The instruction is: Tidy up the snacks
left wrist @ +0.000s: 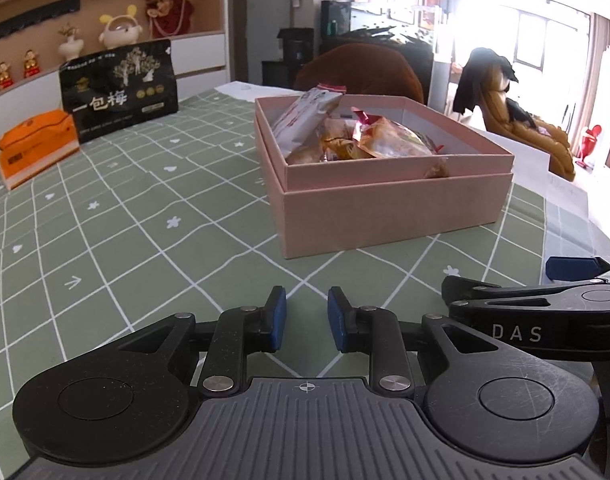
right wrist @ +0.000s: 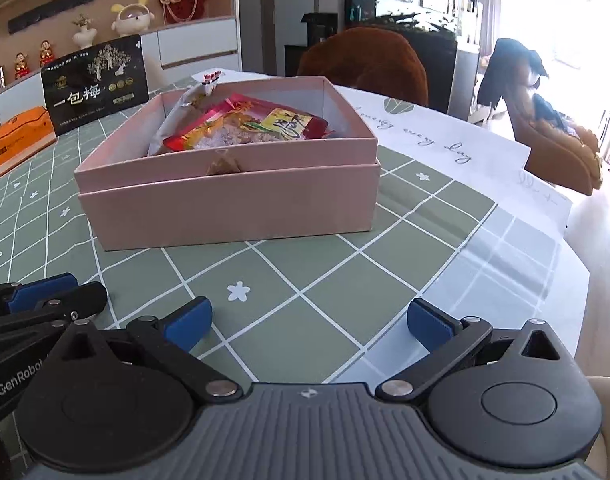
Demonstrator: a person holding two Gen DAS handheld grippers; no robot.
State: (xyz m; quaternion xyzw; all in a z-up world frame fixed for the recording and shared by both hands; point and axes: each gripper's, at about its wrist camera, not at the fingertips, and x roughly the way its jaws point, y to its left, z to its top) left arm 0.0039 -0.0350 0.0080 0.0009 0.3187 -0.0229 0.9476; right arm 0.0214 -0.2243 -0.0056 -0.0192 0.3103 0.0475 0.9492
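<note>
Two packs (left wrist: 119,88) (left wrist: 35,142) beyond box (left wrist: 389,208).

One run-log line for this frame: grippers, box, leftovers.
left gripper: near shut, empty | right gripper: open, empty | pink box: snack packets inside | black pouch, orange box: on table, outside

Your left wrist camera sits low, near the pink box (left wrist: 385,208), facing its near corner from the left. Your right one faces its long side; both share it
</note>
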